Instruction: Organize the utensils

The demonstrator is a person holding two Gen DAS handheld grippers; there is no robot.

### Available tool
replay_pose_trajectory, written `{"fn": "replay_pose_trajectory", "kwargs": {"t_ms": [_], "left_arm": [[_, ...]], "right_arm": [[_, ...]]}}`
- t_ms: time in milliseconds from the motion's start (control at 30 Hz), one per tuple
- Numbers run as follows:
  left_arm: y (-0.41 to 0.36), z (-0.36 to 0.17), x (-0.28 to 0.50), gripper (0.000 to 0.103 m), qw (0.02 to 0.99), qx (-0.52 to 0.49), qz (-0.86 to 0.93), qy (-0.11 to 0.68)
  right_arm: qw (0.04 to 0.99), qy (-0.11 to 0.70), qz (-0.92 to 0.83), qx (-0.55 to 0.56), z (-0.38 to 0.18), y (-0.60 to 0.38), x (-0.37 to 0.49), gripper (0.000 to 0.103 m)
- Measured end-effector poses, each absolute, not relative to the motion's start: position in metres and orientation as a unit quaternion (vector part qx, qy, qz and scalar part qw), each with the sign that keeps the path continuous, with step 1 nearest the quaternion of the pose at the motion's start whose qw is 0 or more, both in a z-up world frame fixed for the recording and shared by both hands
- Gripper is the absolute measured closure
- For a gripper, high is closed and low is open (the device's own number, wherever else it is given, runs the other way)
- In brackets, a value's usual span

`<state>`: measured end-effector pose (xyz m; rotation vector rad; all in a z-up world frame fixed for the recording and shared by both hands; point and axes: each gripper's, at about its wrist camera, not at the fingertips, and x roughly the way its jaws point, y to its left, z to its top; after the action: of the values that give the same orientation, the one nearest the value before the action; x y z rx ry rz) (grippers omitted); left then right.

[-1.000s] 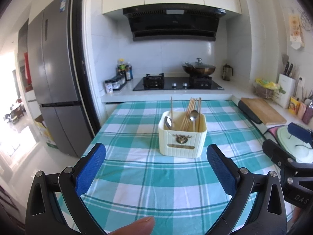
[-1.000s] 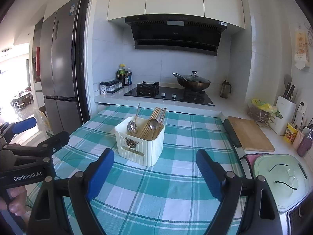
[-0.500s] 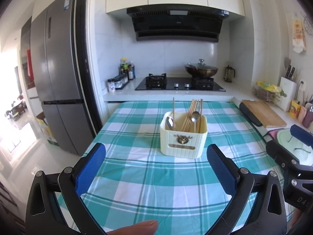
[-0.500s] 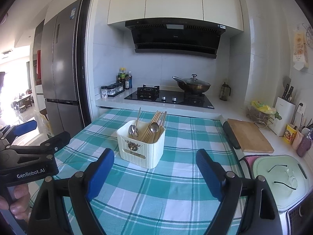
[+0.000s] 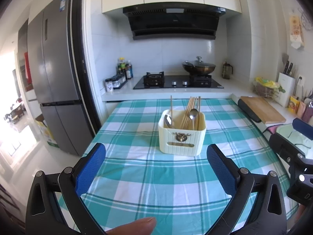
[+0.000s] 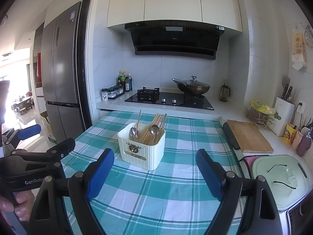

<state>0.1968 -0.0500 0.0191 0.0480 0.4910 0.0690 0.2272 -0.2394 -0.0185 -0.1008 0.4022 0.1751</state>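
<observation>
A cream holder (image 5: 182,137) stands upright near the middle of the bench (image 5: 137,176), which is covered by a teal and white checked cloth (image 6: 156,195). In the holder stand wooden chopsticks (image 5: 192,108) and two metal spoons (image 5: 193,114), bowls up; one spoon (image 6: 133,131) sits toward the left side with a single stick (image 5: 171,105) beside it, the other leans among the chopsticks. The holder's front carries a small metal ornament (image 5: 182,137).

The left gripper (image 5: 156,168) hovers over the near part of the bench, its jaws wide with nothing between them; the holder lies ahead of it, well apart. A fingertip (image 5: 135,225) shows at the bottom edge of the left wrist view. The right gripper (image 6: 155,173) also hangs over the cloth with its jaws wide and empty, the holder ahead and slightly left of its centre line. In the right wrist view a hand (image 6: 17,205) grips the left gripper's handle.

Beyond the bench sits a hob (image 6: 170,99) with a lidded wok (image 6: 192,87), a fridge (image 5: 56,74) at the left, and a chopping board (image 6: 248,135) at the right
</observation>
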Motion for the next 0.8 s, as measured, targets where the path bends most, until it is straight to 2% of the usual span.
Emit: {"fn": "replay_pose_trajectory", "kwargs": {"t_ms": [800], "left_arm": [[-0.0515,0.0192,0.1987,0.000,0.969,0.024,0.035,0.245]], "right_arm": [[0.973,0.206,0.088,-0.057,-0.0192,-0.2406,0.2297,0.016]]}}
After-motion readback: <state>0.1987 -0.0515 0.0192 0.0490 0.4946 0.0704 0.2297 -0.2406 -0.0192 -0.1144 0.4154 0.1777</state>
